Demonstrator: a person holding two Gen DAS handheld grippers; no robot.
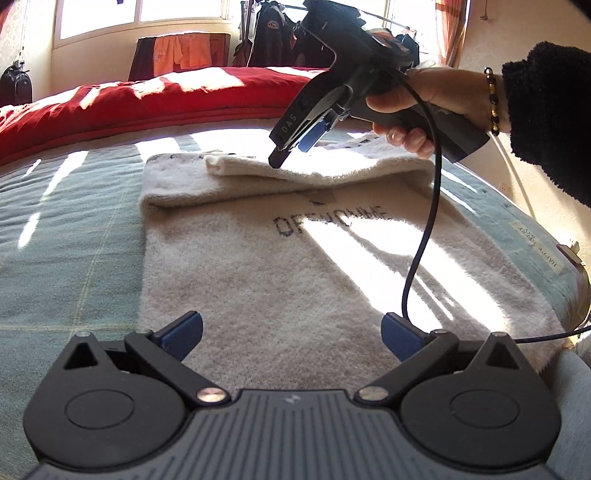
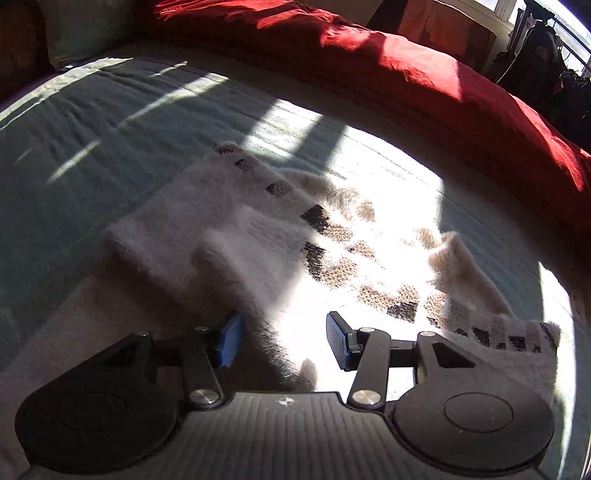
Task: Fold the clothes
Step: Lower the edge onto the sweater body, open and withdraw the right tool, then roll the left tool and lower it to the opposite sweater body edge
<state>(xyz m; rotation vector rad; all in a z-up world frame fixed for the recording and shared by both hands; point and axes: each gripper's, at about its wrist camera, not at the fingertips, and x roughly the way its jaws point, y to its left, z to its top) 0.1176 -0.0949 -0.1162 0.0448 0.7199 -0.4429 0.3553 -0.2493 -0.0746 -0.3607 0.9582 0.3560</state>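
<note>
A fluffy cream sweater [image 1: 277, 266] with dark lettering lies flat on the bed, one sleeve [image 1: 240, 168] folded across its far end. My left gripper [image 1: 291, 336] hovers open over the near hem with nothing between its blue pads. A hand holds my right gripper [image 1: 293, 149] just above the folded sleeve, pointing down at it. In the right wrist view that gripper [image 2: 284, 343] stands open. The cream sweater [image 2: 258, 236] with its dark checked band lies beneath the gap, and the pads [image 2: 338, 345] do not press on it.
A red duvet [image 1: 147, 99] is bunched along the far side of the blue-green bedspread [image 1: 66, 221]. A black cable [image 1: 424, 229] hangs from the right gripper across the sweater. Dark jackets [image 1: 273, 33] and orange clothes [image 1: 181, 51] hang by the window. The bed's edge runs along the right.
</note>
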